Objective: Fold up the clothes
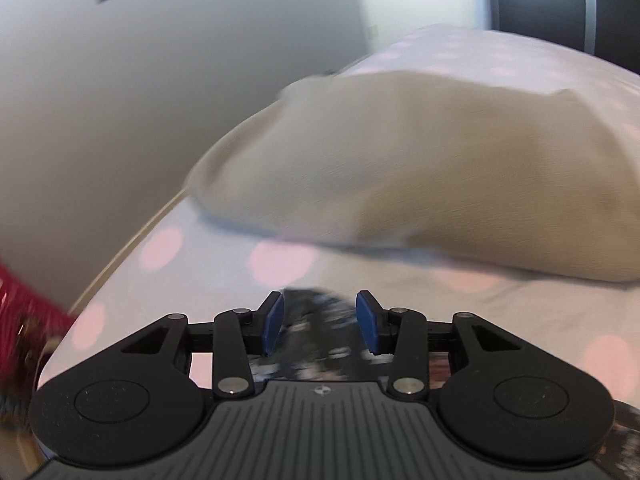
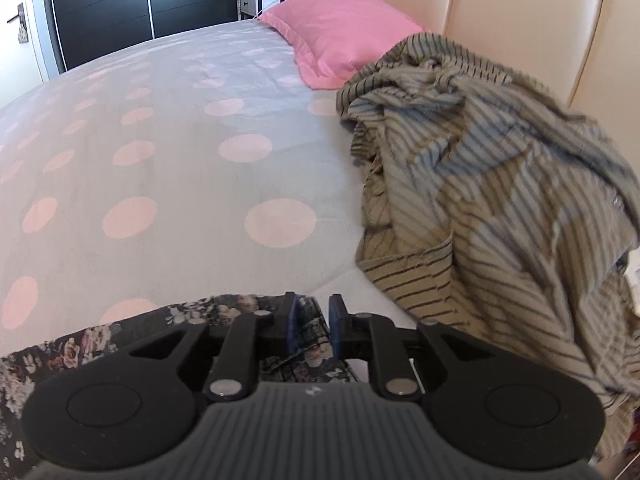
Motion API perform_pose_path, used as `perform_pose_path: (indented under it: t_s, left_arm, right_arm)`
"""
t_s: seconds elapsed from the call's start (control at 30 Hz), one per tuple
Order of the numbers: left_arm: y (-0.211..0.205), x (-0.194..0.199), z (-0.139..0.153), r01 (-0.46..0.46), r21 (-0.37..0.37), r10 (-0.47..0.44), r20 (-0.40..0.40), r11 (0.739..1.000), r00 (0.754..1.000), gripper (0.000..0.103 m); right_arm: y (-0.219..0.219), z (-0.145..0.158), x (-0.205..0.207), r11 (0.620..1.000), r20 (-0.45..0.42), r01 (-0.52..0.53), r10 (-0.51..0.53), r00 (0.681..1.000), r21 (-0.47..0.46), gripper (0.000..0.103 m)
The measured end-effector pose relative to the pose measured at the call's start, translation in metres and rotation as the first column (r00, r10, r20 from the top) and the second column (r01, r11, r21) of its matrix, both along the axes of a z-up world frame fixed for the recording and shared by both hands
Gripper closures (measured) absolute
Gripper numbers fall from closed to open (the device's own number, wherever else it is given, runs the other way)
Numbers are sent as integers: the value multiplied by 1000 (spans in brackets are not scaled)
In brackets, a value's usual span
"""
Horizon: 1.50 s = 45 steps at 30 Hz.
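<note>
A: Floral garment [image 1: 308,320] was seen low in the left wrist view, blurred, lying on the dotted bedspread [image 1: 208,256] between the blue pads of the left gripper [image 1: 320,326]. The pads were held well apart, and nothing was pinched there that could be made out.

B: And beyond it? One beige piece [image 1: 420,168] was spread farther up the bed, too smeared by motion for its kind to be told. Something red [image 1: 24,320] was caught at the left edge; what it was could not be told.

A: Over to the right wrist view. The same dark floral cloth [image 2: 120,340] was laid along the near edge of the bed, and its edge was clamped in the right gripper [image 2: 313,330], pads drawn narrow on the fabric.

B: Handling was judged as light and limp, with no stiffness to keep a crease, so sagging was to be expected wherever it was lifted. A hem or corner was judged the best place to be gripped, one by each claw, so the cloth could be kept taut.

A: The count, then: one floral garment, one crumpled striped shirt [image 2: 480,184] heaped to the right, one pink pillow [image 2: 340,40] by the headboard [image 2: 500,8]. Two grippers were counted.
</note>
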State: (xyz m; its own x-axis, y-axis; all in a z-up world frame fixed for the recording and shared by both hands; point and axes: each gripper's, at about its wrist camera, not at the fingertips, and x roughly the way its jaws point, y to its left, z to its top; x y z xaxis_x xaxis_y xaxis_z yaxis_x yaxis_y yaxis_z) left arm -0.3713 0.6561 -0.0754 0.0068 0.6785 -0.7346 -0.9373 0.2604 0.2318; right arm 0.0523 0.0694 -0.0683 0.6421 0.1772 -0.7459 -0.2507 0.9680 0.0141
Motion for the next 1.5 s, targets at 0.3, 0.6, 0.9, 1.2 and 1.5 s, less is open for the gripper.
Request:
perform_pose_path:
  t_s: [0.3,0.6,0.9,1.2,1.5]
  left_arm:
    - [-45,59,11,252,-37,-254,-40,967,966,65]
    - [-79,101,16,361,-59,-365,-91,931,927,65]
    - [-85,120,5,384,-81,-392,-140,920,909,65]
    - [-115,152,6,437,-128,-453,-138,890,881,65]
    - [-170,191,13,506,-193,-529,-94,841,843,65]
  right_arm:
    - [4,7,5,996,-55,-87,88,995,19,79]
    - [3,-6,50,977,-245,-211,215,945,43,51]
    - [-13,-63,71,959,-412,-229,278,868,165,47]
    - [4,-25,21,931,-234,-354,364,902,87,90]
    - [26,17,-71,791,-8,-595,600,800,-145,93]
